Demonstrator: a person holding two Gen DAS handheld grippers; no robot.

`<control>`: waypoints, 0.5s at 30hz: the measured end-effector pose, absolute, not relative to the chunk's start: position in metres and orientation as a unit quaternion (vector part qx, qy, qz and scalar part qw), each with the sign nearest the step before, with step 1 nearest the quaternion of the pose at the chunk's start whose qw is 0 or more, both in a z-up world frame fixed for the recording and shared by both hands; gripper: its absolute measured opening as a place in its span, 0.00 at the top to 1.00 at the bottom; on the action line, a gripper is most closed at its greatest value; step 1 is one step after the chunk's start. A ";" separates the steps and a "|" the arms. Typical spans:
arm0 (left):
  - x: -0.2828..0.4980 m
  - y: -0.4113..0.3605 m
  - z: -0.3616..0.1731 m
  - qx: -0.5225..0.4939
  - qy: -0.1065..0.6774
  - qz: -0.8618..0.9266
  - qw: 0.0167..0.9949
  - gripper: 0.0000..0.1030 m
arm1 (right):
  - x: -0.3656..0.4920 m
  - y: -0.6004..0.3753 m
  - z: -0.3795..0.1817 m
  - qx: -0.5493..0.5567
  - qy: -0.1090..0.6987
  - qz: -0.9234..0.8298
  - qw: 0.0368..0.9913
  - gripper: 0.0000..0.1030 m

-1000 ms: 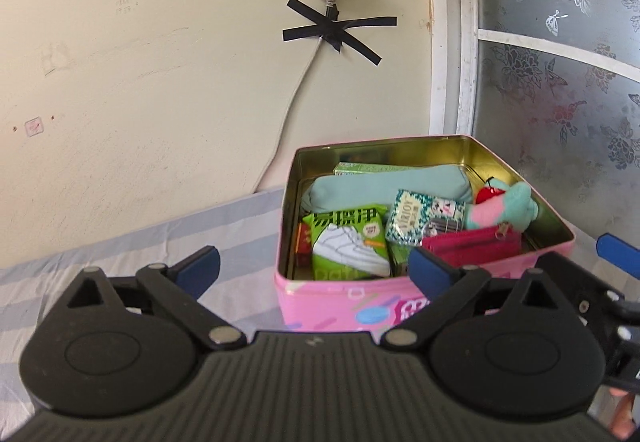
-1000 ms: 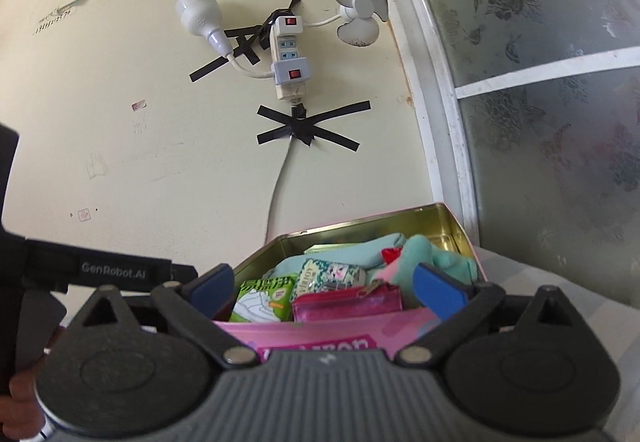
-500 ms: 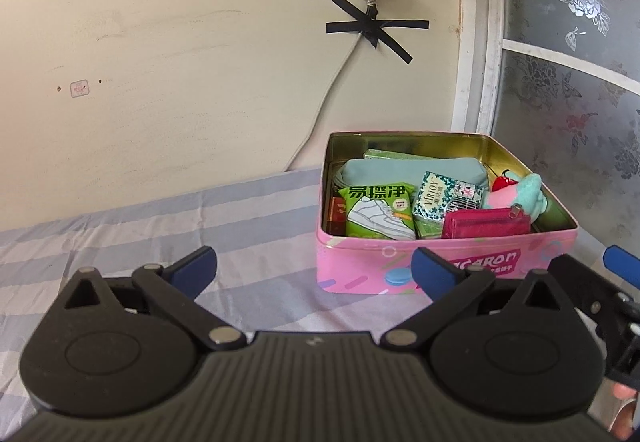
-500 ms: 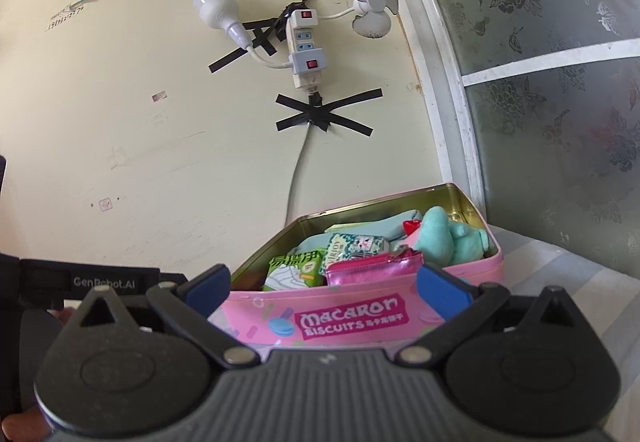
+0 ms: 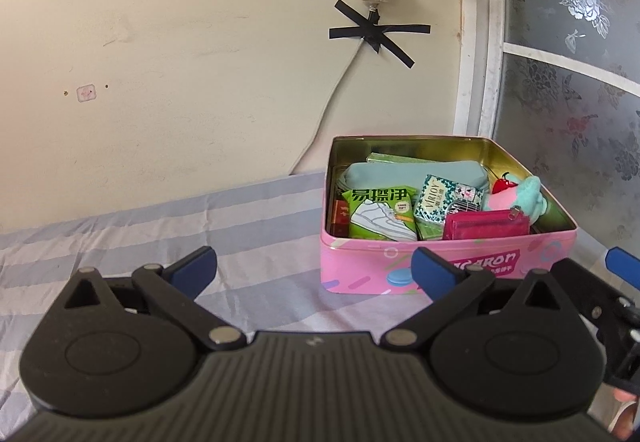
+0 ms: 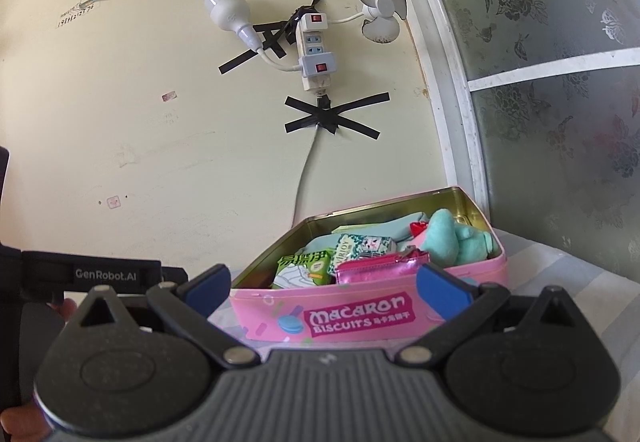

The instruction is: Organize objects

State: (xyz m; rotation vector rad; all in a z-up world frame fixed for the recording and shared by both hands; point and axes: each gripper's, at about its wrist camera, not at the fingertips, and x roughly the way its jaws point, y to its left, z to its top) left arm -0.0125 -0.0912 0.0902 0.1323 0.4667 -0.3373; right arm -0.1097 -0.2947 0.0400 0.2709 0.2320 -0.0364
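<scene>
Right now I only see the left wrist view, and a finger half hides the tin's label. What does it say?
Observer: In the right wrist view the tin reads Macaron Biscuits.
Visitor: Is the right gripper open?
Observer: Yes, the right gripper is open, with nothing between its fingers.
Visitor: What is cut off at the top of my wall?
Observer: A white bulb, wired to the power strip.
</scene>
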 end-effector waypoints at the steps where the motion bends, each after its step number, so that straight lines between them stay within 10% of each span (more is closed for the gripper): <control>1: -0.013 -0.092 0.090 0.066 0.230 -0.166 0.957 0.00 | -0.110 -0.295 0.040 0.135 0.115 -0.019 0.984 0.00; 15: -0.011 -0.108 0.083 0.094 0.236 -0.163 0.953 0.00 | -0.107 -0.308 0.031 0.155 0.120 -0.027 0.980 0.00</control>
